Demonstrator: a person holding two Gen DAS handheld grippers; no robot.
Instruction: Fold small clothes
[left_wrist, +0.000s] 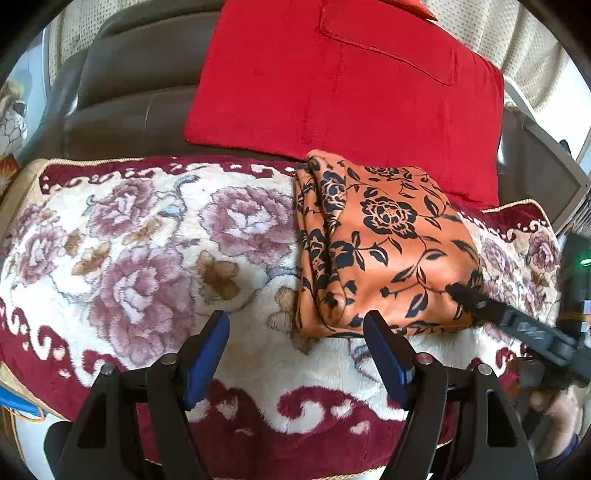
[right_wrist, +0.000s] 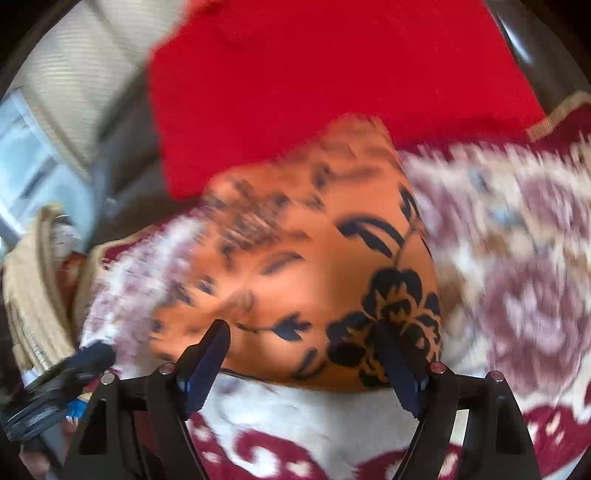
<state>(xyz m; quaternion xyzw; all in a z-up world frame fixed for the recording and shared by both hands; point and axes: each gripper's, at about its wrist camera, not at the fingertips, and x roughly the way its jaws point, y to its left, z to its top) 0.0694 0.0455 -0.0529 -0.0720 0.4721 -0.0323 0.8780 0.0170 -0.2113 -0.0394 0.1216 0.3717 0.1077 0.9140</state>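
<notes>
Left gripper (left_wrist: 295, 321): its two blue-padded fingers (left_wrist: 207, 354) stand wide apart with nothing between them, above the plush blanket just in front of the near edge of the folded garment.
Right gripper (right_wrist: 299, 332): its fingers are spread wide too, with nothing clamped between them; the tips sit at the near edge of the orange cloth, though the right wrist view is smeared by blur and contact cannot be told. In the left wrist view one black finger of it reaches in from the right, its tip against the garment's near right corner.
Folded garment (left_wrist: 384, 243): orange fabric printed with black roses and leaves, lying as a compact, roughly rectangular bundle. Several stacked layers show along its left side, and the top face is smooth.
Garment position: on the right half of the blanket, its far edge touching or overlapping the red cushion.
Blanket (left_wrist: 147, 236): cream plush with mauve flowers and a dark red scrolled border, spread over the seat.
Red cushion (left_wrist: 343, 81): leans behind the garment against the dark brown sofa back (left_wrist: 133, 88).
Background: a pale textured curtain (left_wrist: 517, 40) hangs behind the sofa.
</notes>
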